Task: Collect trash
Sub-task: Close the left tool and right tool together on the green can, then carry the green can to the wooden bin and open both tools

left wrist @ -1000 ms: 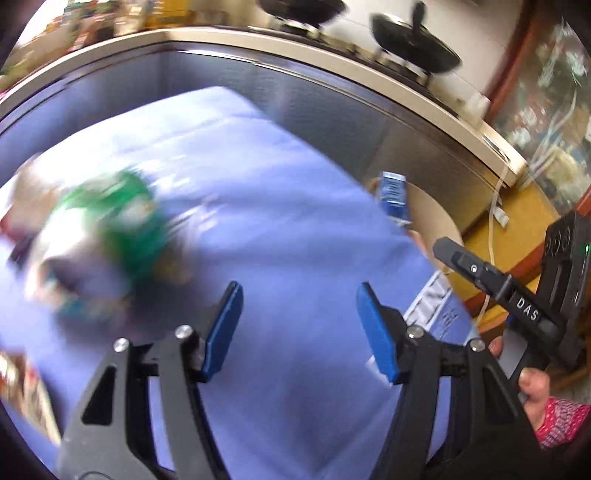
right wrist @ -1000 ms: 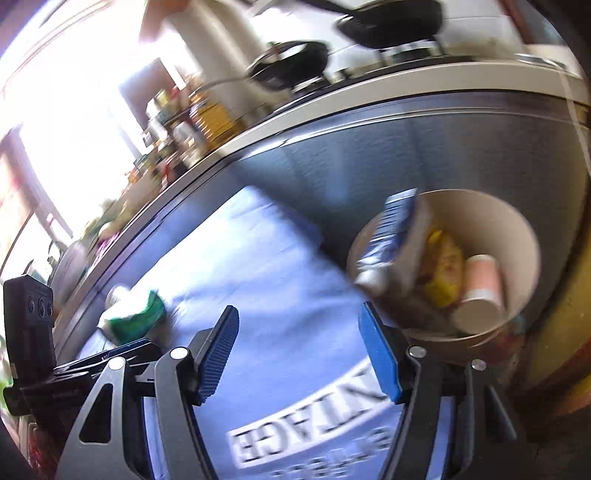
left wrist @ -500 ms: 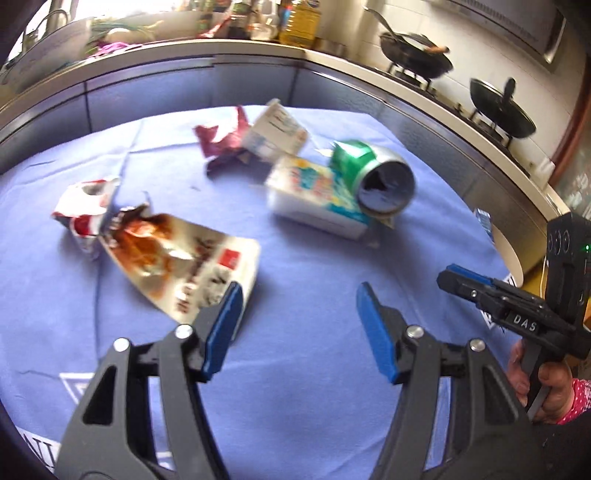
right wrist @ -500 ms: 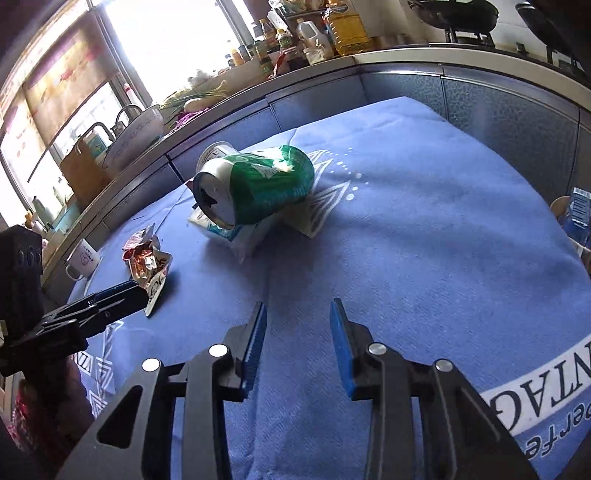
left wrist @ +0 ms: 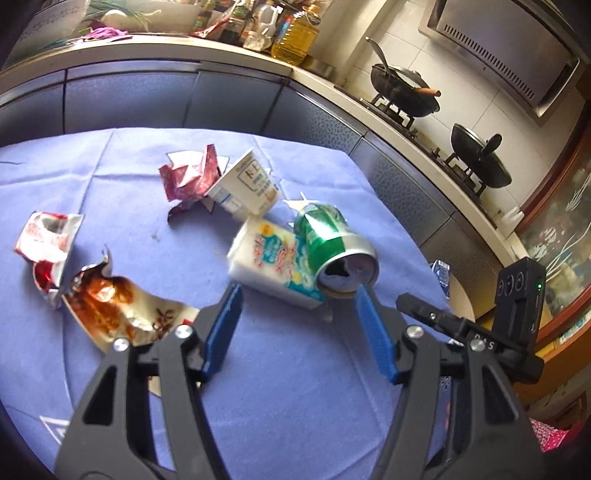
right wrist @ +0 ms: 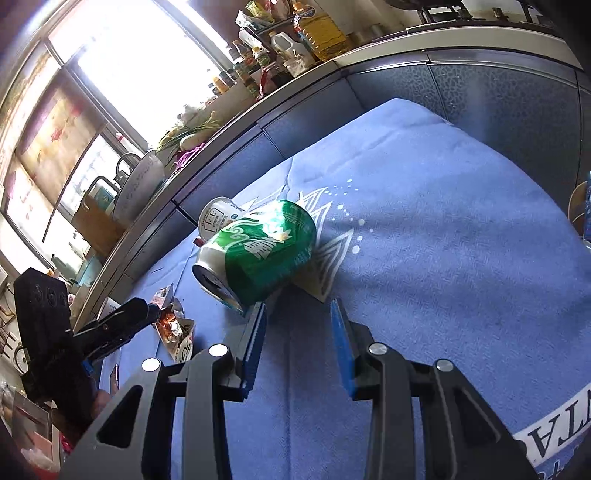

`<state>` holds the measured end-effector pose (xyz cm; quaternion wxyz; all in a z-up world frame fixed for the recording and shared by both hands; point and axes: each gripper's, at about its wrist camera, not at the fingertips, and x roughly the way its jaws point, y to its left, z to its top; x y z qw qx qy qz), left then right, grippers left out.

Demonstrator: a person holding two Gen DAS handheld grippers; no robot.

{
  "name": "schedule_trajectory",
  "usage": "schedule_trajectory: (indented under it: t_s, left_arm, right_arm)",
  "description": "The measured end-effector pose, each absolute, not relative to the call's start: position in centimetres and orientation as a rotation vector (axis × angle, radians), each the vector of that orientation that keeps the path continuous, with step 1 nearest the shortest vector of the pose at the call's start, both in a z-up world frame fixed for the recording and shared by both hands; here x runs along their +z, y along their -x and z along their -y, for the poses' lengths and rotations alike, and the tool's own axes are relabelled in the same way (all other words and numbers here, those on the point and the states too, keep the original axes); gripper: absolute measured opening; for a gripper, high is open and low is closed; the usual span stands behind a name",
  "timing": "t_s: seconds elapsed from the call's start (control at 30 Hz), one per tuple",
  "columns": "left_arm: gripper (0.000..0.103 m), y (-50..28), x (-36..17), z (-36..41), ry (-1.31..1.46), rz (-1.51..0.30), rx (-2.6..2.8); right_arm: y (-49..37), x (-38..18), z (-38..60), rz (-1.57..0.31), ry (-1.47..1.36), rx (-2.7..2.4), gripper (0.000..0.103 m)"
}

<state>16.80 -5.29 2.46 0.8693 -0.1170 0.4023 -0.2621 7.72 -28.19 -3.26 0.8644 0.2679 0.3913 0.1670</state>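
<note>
Left wrist view: left hand-held gripper (left wrist: 299, 328) spread wide, nothing between the blue pads, poised just short of the green can (left wrist: 334, 245). Green can lying on its side on the blue cloth (left wrist: 295, 406), open end toward the camera, leaning against the white carton (left wrist: 271, 264). White carton touching the can on its left side, also lying flat. Yogurt cup (left wrist: 245, 184) tipped over beyond the can, touching the purple wrapper (left wrist: 188, 177) on its left. Red-and-silver wrapper (left wrist: 48, 243) well left of the can; brown foil packet (left wrist: 122, 308) between that wrapper and the left pad, partly hidden behind the pad. Right hand-held gripper (left wrist: 436, 317) seen to the right of the can, near the cloth edge; blue carton (left wrist: 441, 271) just past that edge, right of the can. Two woks (left wrist: 404, 92) on the stove far behind the can.

Right wrist view: right hand-held gripper (right wrist: 298, 339) parted, holding nothing, left pad close to the rim of the green can (right wrist: 258, 251); contact cannot be told. Yogurt cup (right wrist: 218, 218) touching the far side of the can. Brown foil packet (right wrist: 175, 328) left of the can, near the tip of the left hand-held gripper (right wrist: 125, 321). Oil bottle (right wrist: 321, 29) on the kitchen ledge far beyond the can
</note>
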Motion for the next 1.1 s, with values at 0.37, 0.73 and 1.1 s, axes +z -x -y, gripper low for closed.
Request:
schedule_trajectory:
  t_s: [0.37,0.73,1.1]
  left_arm:
    - [0.078,-20.2,3.0,6.1,0.296,-0.887,-0.536]
    - [0.052,-26.3,0.6,12.3,0.349,-1.061,-0.662]
    - [0.042,-23.8,2.2,16.2,0.314,-1.028,-0.757]
  right_arm:
    - [-11.2,-3.6,30.3,-0.847,-0.872,0.497,0.045]
    - [-16.3,-7.5,29.6,-0.974,-1.124,0.526,0.053]
    - [-12.7,-5.2,33.8,-0.816,-1.106,0.49,0.04]
